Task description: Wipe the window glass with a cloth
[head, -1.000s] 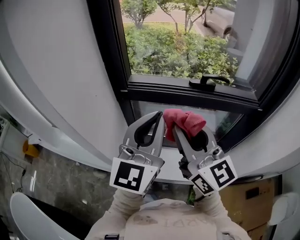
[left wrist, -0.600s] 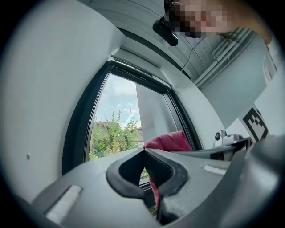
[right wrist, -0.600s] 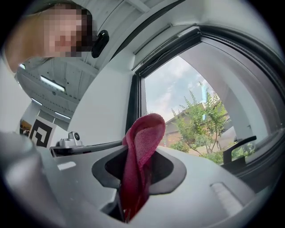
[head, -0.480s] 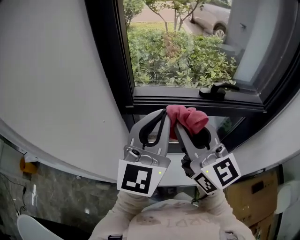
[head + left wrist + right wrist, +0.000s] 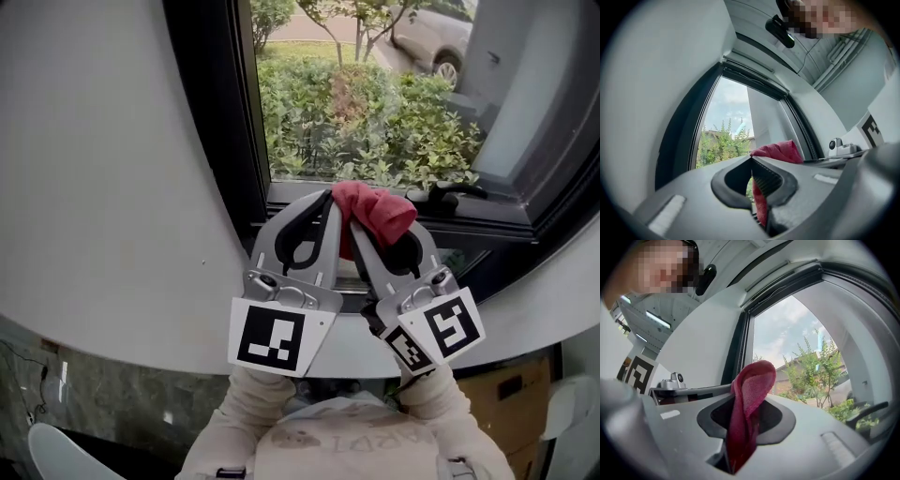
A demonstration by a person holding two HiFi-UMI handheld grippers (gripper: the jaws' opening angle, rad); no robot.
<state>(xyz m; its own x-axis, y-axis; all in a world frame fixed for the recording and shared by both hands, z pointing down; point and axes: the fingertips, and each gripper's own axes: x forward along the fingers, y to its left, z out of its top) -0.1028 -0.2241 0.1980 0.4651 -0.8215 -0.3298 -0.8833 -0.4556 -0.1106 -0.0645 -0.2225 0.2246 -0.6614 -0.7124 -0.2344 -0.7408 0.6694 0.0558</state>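
Right gripper (image 5: 356, 227) is clamped on the red cloth (image 5: 380, 210), which bunches above its tips. Left gripper (image 5: 327, 202) has jaws drawn together, tips just beside the cloth. Both are raised before the window glass (image 5: 375, 103), at its lower frame (image 5: 497, 221).

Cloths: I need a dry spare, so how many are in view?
1: the red terry cloth, clamped in the right gripper in front of the black window frame. Others may be hidden.

I get bright daylight through the clear window glass (image 5: 366, 103), a sharp head view, and fisheye bending with black corners in both gripper views.
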